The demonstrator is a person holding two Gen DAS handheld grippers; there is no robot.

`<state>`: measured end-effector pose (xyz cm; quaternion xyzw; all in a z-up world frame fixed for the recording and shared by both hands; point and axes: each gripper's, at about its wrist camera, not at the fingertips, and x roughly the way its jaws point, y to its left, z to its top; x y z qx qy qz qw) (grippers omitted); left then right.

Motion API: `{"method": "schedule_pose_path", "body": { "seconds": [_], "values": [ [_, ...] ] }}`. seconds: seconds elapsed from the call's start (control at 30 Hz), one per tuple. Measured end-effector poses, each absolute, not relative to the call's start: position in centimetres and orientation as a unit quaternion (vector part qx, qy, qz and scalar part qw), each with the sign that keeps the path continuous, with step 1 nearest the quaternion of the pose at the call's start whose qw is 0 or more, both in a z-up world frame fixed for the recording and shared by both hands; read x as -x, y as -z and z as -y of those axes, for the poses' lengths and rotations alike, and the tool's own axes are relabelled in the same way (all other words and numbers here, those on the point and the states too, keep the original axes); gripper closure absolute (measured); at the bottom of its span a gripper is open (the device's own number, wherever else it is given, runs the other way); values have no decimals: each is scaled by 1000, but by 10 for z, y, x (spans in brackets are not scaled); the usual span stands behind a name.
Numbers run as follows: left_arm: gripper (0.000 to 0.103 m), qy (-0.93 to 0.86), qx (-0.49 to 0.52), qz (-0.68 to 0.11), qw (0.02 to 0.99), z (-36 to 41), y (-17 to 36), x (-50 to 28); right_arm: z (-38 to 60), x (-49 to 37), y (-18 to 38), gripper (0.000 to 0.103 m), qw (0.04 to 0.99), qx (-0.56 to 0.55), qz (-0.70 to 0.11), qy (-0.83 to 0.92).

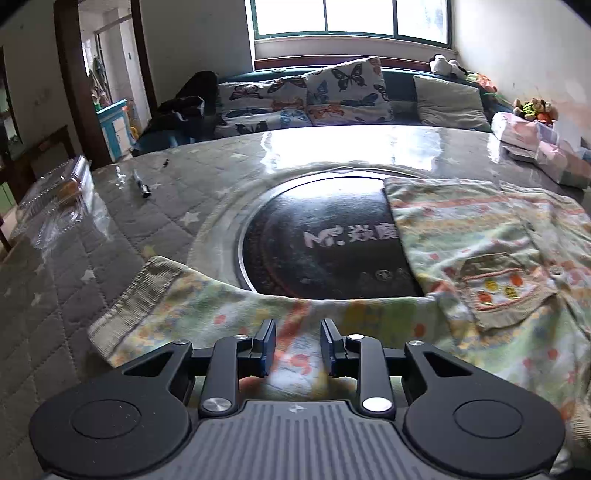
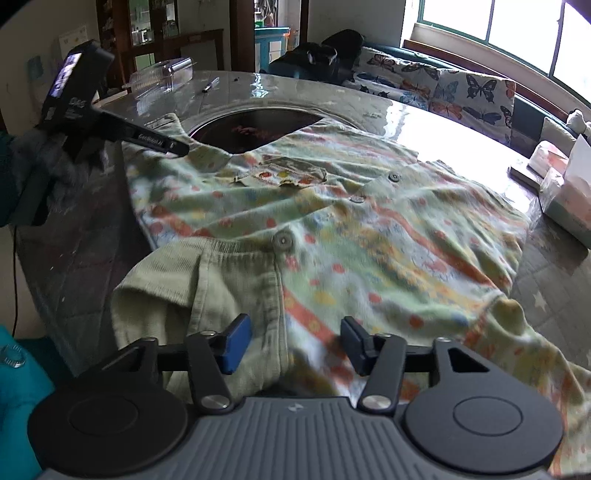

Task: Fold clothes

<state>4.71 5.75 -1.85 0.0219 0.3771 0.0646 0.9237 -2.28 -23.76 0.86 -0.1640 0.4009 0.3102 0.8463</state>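
A small patterned shirt (image 2: 332, 221), pale green with orange and yellow stripes and dots, is lying spread on a round table (image 1: 110, 229) covered in quilted, star-printed cloth under clear plastic. In the left wrist view the shirt is filling the lower right of the frame, with one ribbed sleeve cuff (image 1: 129, 306) reaching toward the lower left and a chest pocket (image 1: 495, 288) sitting at right. The garment is partly covering a dark round inset (image 1: 317, 243) at the table's centre.

The left gripper (image 1: 297, 345) is hovering low over the sleeve fabric at bottom centre, its jaws standing narrowly apart with cloth visible in the gap; the pads are not pressing on it.

In the right wrist view the right gripper (image 2: 291, 341) is sitting at bottom centre over the button placket, just right of the plain green collar (image 2: 184, 288). Its jaws are standing about half open, fabric lying between them, not clamped. The other handheld tool is showing at upper left, pointing its tip onto the far sleeve.

A butterfly-print sofa (image 1: 306, 99) is standing behind the table beneath a window (image 1: 351, 18).
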Motion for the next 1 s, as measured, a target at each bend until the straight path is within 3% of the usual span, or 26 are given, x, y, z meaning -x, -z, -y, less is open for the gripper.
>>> {"method": "schedule_pose_path", "body": {
  "seconds": [0.23,0.3,0.67,1.0],
  "values": [
    [70,-35,1,-381,924,-53,5,-35,220,34,-27,52,844,159,-373,-350],
    [63,-13,5,-376,926,-45,-1,-27,211,35,-25,55,839,162,-372,-363],
    [52,162,-3,-362,918,20,-24,21,208,27,-9,98,832,128,-400,-362],
    [52,314,-75,-350,879,76,-15,40,251,29,-36,101,864,57,-380,-325]
  ]
}}
